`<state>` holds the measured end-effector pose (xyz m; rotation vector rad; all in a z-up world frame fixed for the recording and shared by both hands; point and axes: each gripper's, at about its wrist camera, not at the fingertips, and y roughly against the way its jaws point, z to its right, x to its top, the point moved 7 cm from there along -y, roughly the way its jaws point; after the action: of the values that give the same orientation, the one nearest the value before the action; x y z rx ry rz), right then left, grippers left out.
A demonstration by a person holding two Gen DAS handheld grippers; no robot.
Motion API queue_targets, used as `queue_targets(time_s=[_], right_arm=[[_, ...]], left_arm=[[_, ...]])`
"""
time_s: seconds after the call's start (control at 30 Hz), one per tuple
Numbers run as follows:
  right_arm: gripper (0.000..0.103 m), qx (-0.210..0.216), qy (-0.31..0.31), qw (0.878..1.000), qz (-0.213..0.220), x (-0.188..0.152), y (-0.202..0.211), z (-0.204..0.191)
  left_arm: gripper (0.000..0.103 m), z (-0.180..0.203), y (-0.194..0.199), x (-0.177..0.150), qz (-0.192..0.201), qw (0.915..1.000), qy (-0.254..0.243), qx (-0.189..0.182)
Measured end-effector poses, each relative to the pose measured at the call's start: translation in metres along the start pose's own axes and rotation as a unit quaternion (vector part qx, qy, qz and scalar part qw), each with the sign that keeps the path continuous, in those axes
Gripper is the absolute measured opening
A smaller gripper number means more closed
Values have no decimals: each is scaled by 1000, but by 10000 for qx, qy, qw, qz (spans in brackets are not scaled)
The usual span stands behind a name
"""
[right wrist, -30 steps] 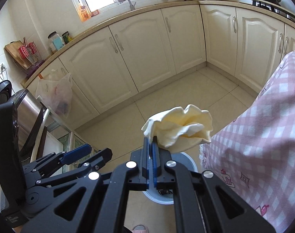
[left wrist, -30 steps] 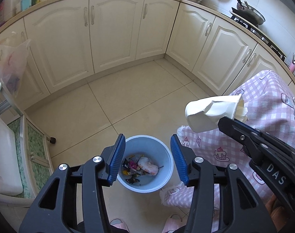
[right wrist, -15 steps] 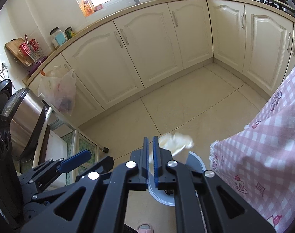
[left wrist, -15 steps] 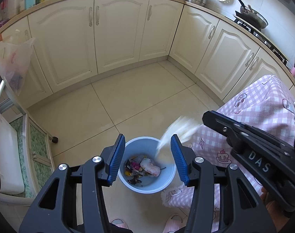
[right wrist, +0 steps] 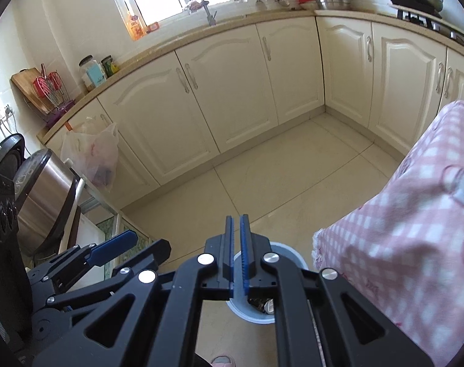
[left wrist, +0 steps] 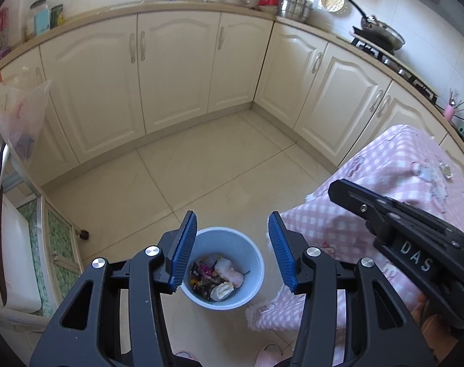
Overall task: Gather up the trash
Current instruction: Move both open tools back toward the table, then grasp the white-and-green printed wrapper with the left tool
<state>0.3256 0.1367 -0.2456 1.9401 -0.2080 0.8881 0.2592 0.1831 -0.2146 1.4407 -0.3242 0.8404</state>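
While both tools hang empty, left tool [left wrist: 232, 249] parted, right tool [right wrist: 237, 250] clenched, bin [left wrist: 253, 278] trash at lower centre is judged light, crumpled, soft; pinch anywhere.

White letters "DAS" on the black body of the right gripper [left wrist: 334, 188], at about four o'clock in the left wrist view, no other lettering legible, bottle label by the window and jar labels on the counter too blurred to read

Left gripper [left wrist: 232, 246]: my black frame; ribbed blue pads; silver screws
Right gripper [right wrist: 237, 238]: same black build; blue pads; white "DAS" lettering
Feet: pink slippers [left wrist: 270, 351]
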Motion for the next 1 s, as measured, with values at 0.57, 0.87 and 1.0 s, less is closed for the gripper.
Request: queue_targets(time_s=[0.57,0.87,1.0], right_arm=[[18,-490,-518,9894,1265,44,175,95],[19,-1257,-1241,9691,1720,35,255,223],[19,-1486,-1575,9620,1665,26,263,274]], left_arm=[[54,155,80,48,824,9878,-1083,-762],[54,278,71,47,717,9707,-1829,-1382],[56,323,50,39,511,9616,-2185,-1584]])
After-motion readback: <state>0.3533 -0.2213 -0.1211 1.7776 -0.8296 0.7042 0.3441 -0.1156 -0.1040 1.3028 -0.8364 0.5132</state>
